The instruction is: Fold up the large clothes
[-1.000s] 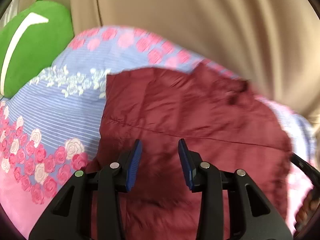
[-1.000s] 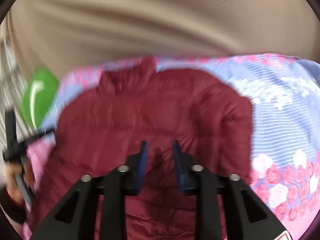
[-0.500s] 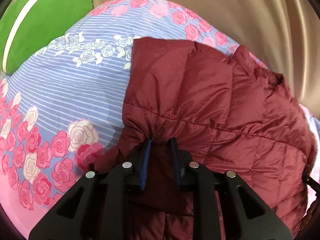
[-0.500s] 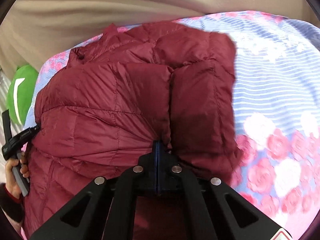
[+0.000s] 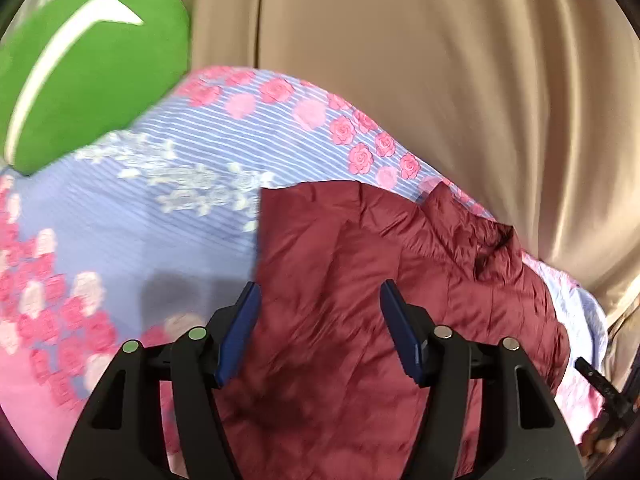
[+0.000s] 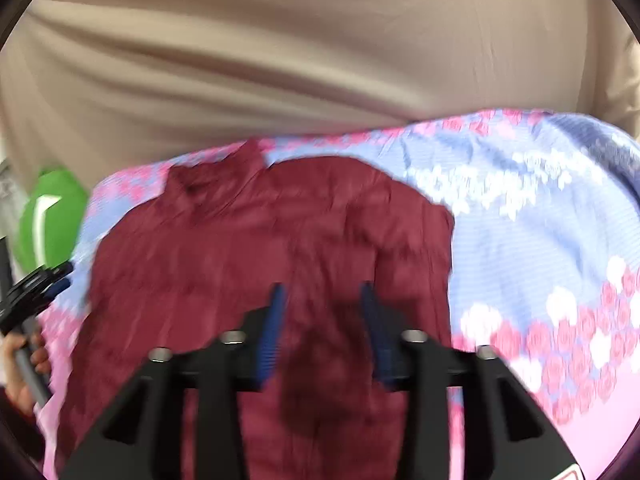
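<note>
A dark red quilted jacket lies spread on a flowered bedspread, collar toward the far curtain. In the left wrist view my left gripper hovers over the jacket's left edge, its jaws opening, with nothing pinched between the blue pads. In the blurred right wrist view the jacket fills the middle, and my right gripper hangs above its right half, jaws likewise opening and clear of the fabric. The left gripper and a hand on its handle show at that view's left edge.
A green cushion with a white stripe rests at the bed's far left corner. A beige curtain hangs close behind the bed. The bedspread stretches away right of the jacket.
Half a second ago both grippers were pinching folds of the jacket near its lower part. Both have let go and pulled up and back; the jacket has dropped flat.
</note>
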Demonstrator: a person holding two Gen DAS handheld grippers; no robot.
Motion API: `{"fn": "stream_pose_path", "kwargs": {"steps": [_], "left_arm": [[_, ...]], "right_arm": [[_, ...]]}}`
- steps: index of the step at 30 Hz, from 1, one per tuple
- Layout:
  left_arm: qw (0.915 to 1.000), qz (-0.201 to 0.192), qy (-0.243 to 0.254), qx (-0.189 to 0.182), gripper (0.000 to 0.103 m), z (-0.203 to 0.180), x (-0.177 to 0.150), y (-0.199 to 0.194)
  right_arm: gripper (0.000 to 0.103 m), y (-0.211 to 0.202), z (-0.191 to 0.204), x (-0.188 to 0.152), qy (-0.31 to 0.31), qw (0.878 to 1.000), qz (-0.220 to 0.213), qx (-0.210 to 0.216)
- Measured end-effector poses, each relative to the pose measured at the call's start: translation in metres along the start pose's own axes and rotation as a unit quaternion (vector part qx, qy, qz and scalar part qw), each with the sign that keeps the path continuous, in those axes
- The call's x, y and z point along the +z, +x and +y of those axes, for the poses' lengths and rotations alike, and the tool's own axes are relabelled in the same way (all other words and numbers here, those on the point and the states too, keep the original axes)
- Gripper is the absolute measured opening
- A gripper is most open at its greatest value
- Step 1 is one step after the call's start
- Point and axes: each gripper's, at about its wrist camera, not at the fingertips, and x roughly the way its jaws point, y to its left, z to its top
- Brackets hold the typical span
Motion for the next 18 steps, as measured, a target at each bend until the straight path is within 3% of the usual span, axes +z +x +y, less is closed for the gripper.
{"fn": "stream_pose_path", "kwargs": {"steps": [3,5,7,8,9,10,12,16,18], "left_arm": [[0.9995,0.027,0.008,0.012,0.060,-0.005,0.008,0.031],[0.9991,0.032,-0.007,0.028,0.060,0.002,0.014,0.048],[0.9988,0.026,-0.036,0.019,0.060,0.016,0.022,0.057],[0.9978,0.023,-0.061,-0.003,0.060,0.029,0.027,0.060],[0.9971,0.022,-0.072,-0.012,0.060,0.035,0.029,0.062],[0.9960,0.018,-0.086,-0.019,0.060,0.042,0.034,0.063],[0.9961,0.015,-0.085,-0.020,0.060,0.046,0.038,0.063],[0.9980,-0.005,-0.046,-0.043,0.060,0.027,0.037,0.043],[0.9985,-0.012,-0.021,-0.049,0.060,0.011,0.032,0.035]], "right_arm": [[0.060,0.026,-0.005,0.011,0.028,0.999,0.001,-0.023],[0.060,0.042,-0.010,0.013,0.044,0.999,0.006,-0.027],[0.061,0.050,-0.013,0.010,0.044,0.999,0.010,-0.022],[0.059,0.053,-0.014,0.007,0.039,0.999,0.010,-0.022],[0.041,0.054,-0.014,0.004,0.030,0.999,0.009,-0.021],[0.009,0.054,-0.014,0.001,0.022,1.000,0.012,-0.012],[0.006,0.049,-0.014,-0.005,0.017,1.000,0.010,0.008],[0.004,0.014,-0.021,-0.010,0.023,0.998,-0.047,0.030],[0.004,0.022,-0.037,-0.014,0.042,0.999,-0.024,0.007]]}}
